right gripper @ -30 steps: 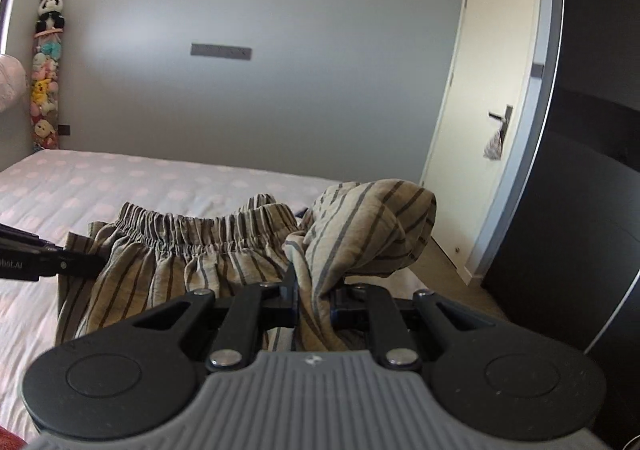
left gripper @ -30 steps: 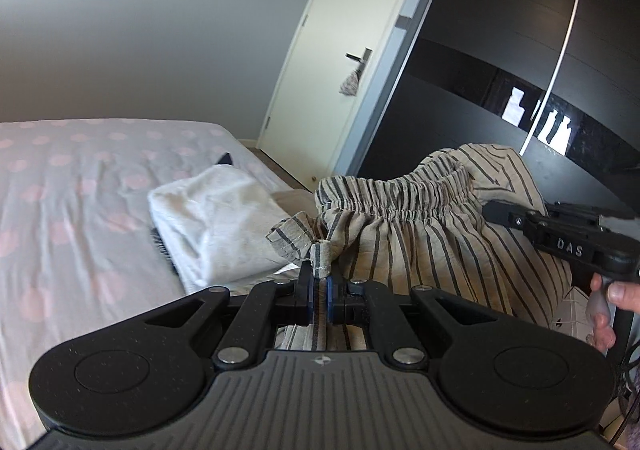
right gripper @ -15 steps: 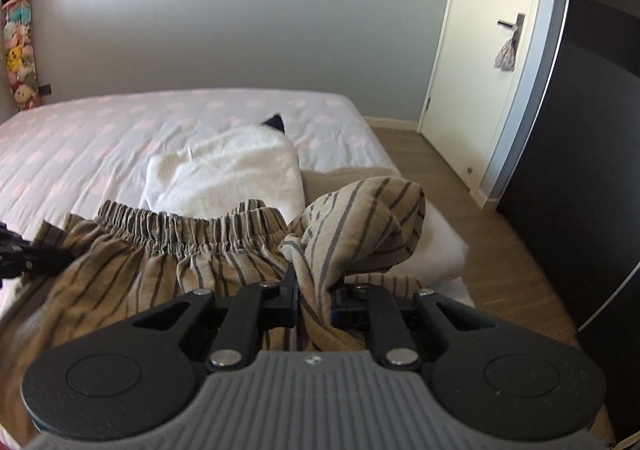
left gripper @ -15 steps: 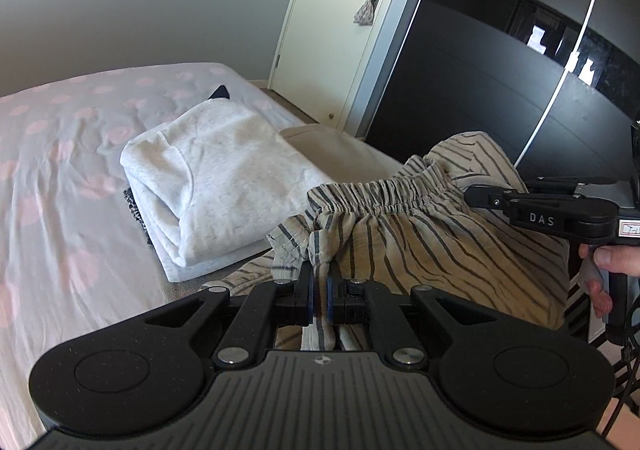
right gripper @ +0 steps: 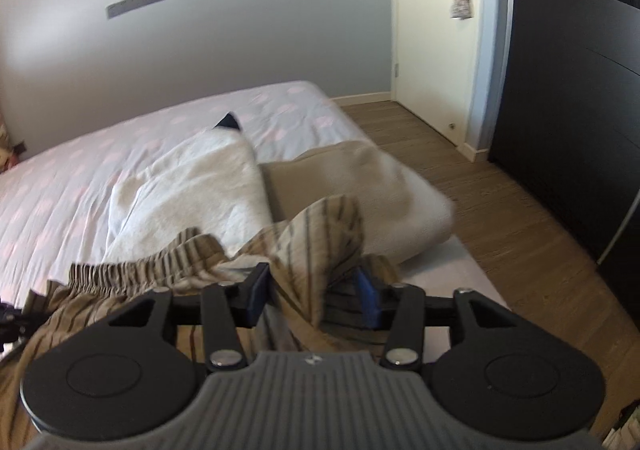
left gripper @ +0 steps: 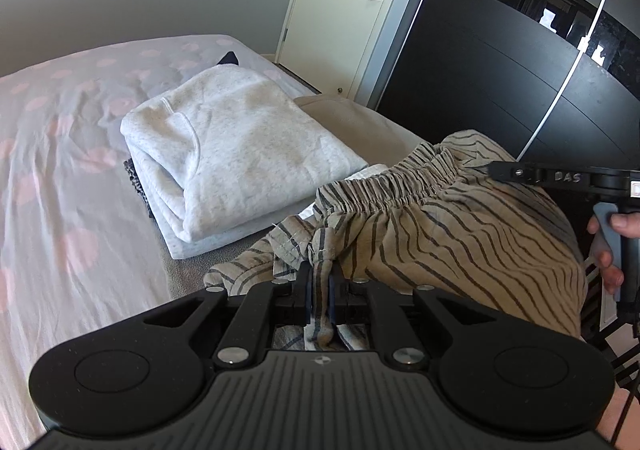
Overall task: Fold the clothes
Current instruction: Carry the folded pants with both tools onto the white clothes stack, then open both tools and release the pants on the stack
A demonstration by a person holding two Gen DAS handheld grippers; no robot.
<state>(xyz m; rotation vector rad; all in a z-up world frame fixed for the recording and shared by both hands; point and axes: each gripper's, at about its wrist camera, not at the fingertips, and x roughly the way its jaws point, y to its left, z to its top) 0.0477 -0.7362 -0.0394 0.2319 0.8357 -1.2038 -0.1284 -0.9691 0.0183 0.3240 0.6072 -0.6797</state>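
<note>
Working across from the left, the pink-dotted bed (left gripper: 60, 178) had taken over most of my left view, where a second before the grey wall had filled it, so I judged both tools had come down toward the mattress with the load. The folded grey sweatshirt (left gripper: 240, 154) lay on its small stack just beside the landing spot, with a beige folded piece (right gripper: 360, 178) behind it. My left gripper (left gripper: 318, 290) was still closed tight on a bunched corner of the striped shorts (left gripper: 460, 242), fabric pinched between the pads and trailing out below them. The shorts lay heaped at the near corner of the bed, the elastic waistband (left gripper: 392, 186) running across toward the other tool, and part of them seemed to rest on the cover, though I could not tell how much. Further right came the real change: my right gripper (right gripper: 316, 298), which half a second earlier had been clamped on the cloth, now stood with its jaws wide apart, the striped fold draped loosely between the blue pads (right gripper: 368, 300) rather than held. I took that as the release of my side, so the shorts were being laid down for folding, one corner still under my control.
</note>
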